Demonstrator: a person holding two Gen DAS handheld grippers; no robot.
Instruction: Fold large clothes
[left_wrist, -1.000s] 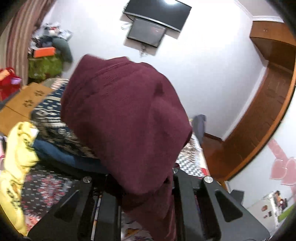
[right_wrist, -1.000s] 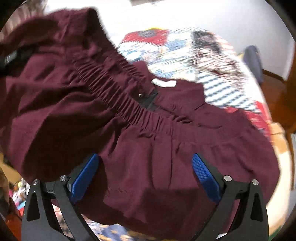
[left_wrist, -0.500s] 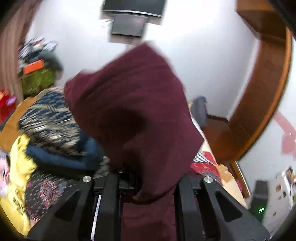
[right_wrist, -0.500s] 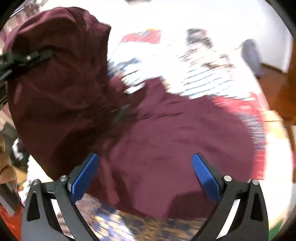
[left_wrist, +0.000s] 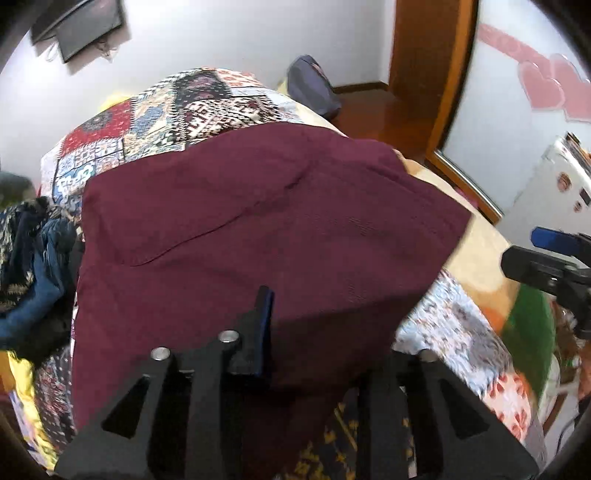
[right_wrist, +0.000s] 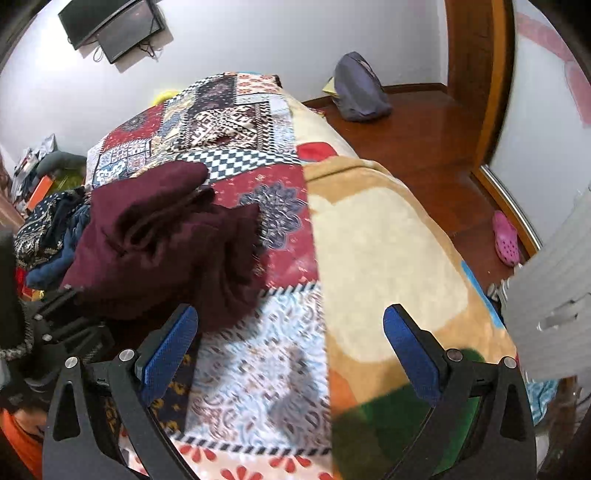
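Loosening left tongs over maroon garment, right tongs gaping empty: you're risking fold slumping on bed.

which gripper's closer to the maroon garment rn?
Left. The left gripper is under the maroon garment, fabric draped over its fingers; the right gripper is beside it, open over the bedspread.

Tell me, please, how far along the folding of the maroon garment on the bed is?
Partly done: the maroon garment lies bunched and doubled over on the patchwork bedspread. In hand: the left hand-held gripper, jaws just opening, has cloth draped between them. The right hand-held gripper is open and empty. Left: squaring it, plus the clothes pile.
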